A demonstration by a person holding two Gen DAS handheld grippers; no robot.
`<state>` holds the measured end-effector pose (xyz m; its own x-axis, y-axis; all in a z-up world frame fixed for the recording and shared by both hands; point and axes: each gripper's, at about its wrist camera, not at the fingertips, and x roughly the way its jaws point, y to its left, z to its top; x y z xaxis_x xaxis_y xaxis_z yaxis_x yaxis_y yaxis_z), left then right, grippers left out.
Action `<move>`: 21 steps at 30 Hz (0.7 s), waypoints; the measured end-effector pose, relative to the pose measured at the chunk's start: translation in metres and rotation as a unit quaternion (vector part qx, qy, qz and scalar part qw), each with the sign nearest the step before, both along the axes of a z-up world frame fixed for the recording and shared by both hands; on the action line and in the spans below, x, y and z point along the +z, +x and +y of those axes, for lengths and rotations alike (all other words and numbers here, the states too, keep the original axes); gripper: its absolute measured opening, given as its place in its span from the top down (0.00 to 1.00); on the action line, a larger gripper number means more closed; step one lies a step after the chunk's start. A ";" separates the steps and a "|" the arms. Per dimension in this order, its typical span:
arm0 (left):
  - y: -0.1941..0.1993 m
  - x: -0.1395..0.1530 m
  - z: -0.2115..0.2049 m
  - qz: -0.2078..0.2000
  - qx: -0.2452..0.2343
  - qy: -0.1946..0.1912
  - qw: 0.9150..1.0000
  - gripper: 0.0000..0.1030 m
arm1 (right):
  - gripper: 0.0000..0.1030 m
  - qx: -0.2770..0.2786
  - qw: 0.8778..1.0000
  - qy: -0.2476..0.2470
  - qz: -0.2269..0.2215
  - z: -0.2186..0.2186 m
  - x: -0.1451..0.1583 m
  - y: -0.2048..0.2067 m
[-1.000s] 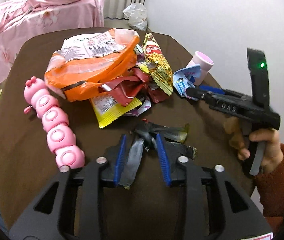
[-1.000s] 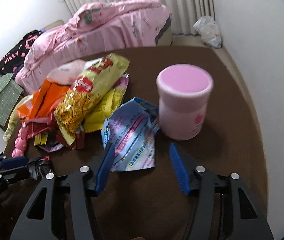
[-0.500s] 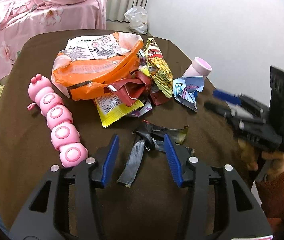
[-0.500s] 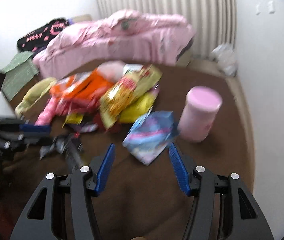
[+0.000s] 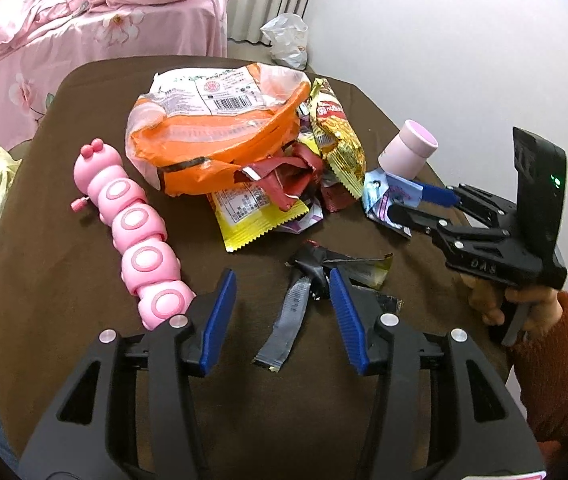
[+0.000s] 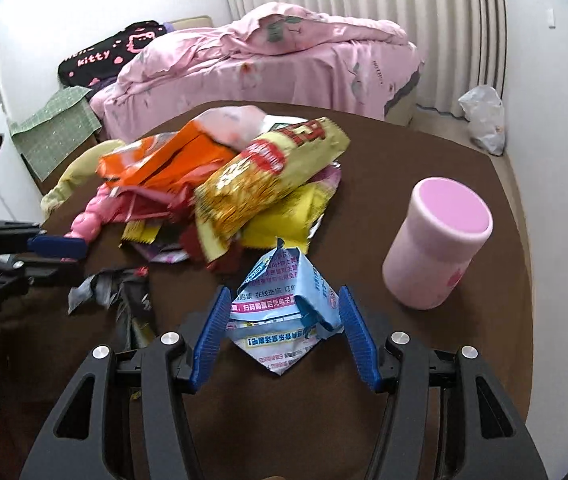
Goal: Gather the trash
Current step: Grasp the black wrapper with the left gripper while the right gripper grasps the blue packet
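A heap of snack wrappers lies on the brown table [image 5: 64, 264]: a big orange bag [image 5: 220, 136], a gold packet [image 5: 337, 132], a yellow wrapper [image 5: 256, 216]. A crumpled grey and black wrapper [image 5: 311, 276] lies between the open fingers of my left gripper [image 5: 284, 296]. My right gripper [image 6: 284, 320] is open, its fingers on either side of a light blue wrapper [image 6: 284, 316], which also shows in the left wrist view [image 5: 387, 196]. The right gripper shows there too [image 5: 415, 204].
A pink caterpillar toy [image 5: 132, 232] lies left of the heap. A pink cup [image 6: 435, 244] stands right of the blue wrapper. A pink bed [image 6: 276, 60] stands behind the table. A white plastic bag [image 6: 483, 116] lies on the floor by the wall.
My right gripper swung away and came back, and its open fingers now straddle the blue wrapper. My left gripper drew back a little from the grey wrapper.
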<state>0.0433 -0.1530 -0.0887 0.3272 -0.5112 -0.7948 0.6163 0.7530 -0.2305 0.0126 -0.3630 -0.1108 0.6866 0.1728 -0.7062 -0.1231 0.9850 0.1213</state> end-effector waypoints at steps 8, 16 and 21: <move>-0.006 0.003 -0.004 -0.009 -0.011 0.001 1.000 0.55 | 0.53 0.027 1.000 -0.004 0.009 0.014 -0.002 -0.012; -0.005 0.003 -0.002 -0.007 -0.008 0.000 1.000 0.55 | 0.47 0.074 0.994 -0.078 0.008 0.038 -0.005 -0.021; -0.004 0.005 0.000 -0.007 -0.005 -0.002 1.000 0.55 | 0.75 0.044 0.993 -0.110 0.001 0.035 -0.004 -0.024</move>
<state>0.0392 -0.1530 -0.0841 0.3336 -0.5175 -0.7880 0.6273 0.7458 -0.2243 -0.0110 -0.3275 -0.1145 0.6745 0.0743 -0.7345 -0.2101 0.9731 -0.0945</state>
